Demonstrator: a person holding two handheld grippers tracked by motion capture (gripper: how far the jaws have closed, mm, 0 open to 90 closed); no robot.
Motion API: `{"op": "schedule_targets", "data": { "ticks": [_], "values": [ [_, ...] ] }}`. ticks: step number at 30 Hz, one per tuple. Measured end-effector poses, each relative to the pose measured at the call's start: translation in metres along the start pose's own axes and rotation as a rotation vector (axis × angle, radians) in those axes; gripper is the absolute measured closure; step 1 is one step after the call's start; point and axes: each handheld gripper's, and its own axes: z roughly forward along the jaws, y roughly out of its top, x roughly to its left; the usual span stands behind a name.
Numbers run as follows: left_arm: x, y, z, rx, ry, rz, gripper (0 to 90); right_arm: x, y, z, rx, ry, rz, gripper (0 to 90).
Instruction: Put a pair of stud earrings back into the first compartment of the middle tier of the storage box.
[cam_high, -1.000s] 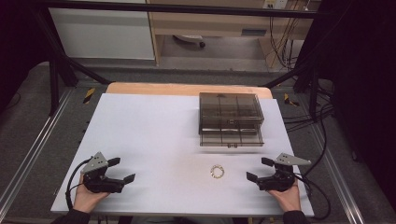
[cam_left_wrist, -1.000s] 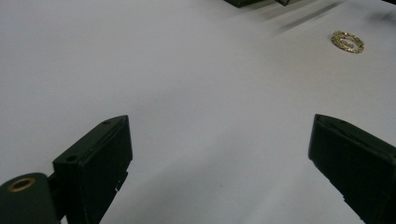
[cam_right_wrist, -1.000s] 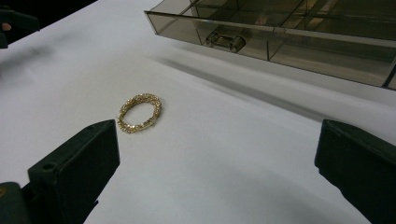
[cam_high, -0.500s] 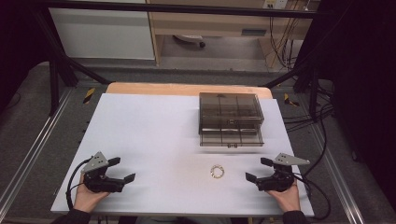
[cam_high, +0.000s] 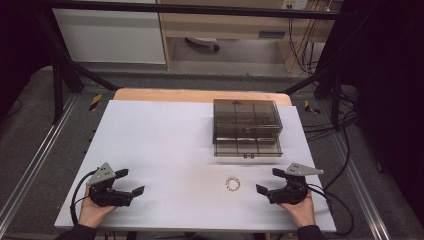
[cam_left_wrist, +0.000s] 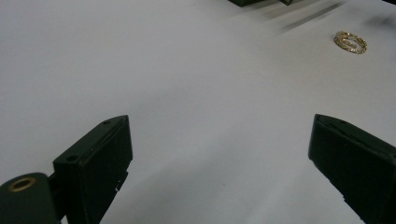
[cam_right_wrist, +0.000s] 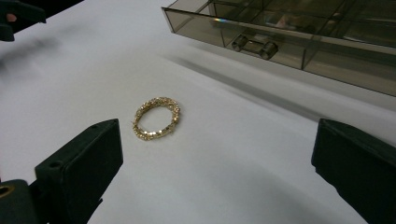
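lying flat: gold bracelet (cam_right_wrist: 156, 117), likely light, limp, slippery.
grip: pinch across one side.
left gripper (cam_high: 131, 182): jaws apart.
right gripper (cam_high: 268, 181): jaws apart.

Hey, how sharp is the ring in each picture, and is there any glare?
High view: the ring is tiny and soft, no glare. Left gripper view: ring distant, slightly blurred. Right gripper view: ring crisp, and the box edge shows a small rainbow glint.
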Motion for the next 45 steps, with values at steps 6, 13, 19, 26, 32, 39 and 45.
{"op": "schedule_targets", "data": {
  "ticks": [6,13,19,26,32,39,45],
  "values": [
    [0.000,0.000,0.001,0.002,0.003,0.001,6.2,0.006,0.004,0.009,0.017,0.014,-0.012,3.9],
    [0.001,0.000,0.000,0.002,0.006,-0.001,6.2,0.013,0.013,0.024,0.031,0.035,-0.021,6.7],
    [0.001,0.000,0.001,0.004,0.007,-0.001,6.2,0.018,0.018,0.037,0.071,0.042,-0.048,9.0],
    [0.002,-0.001,0.001,0.004,0.010,-0.004,6.2,0.023,0.022,0.053,0.104,0.044,-0.078,16.3],
    [0.002,-0.001,0.001,0.007,0.011,-0.004,6.2,0.025,0.024,0.063,0.127,0.039,-0.088,25.0],
    [0.002,-0.001,0.001,0.011,0.011,-0.004,6.2,0.027,0.026,0.075,0.163,0.045,-0.112,37.2],
    [0.002,-0.001,0.002,0.011,0.009,-0.002,6.2,0.024,0.026,0.078,0.179,0.055,-0.132,49.6]
  ]
}}
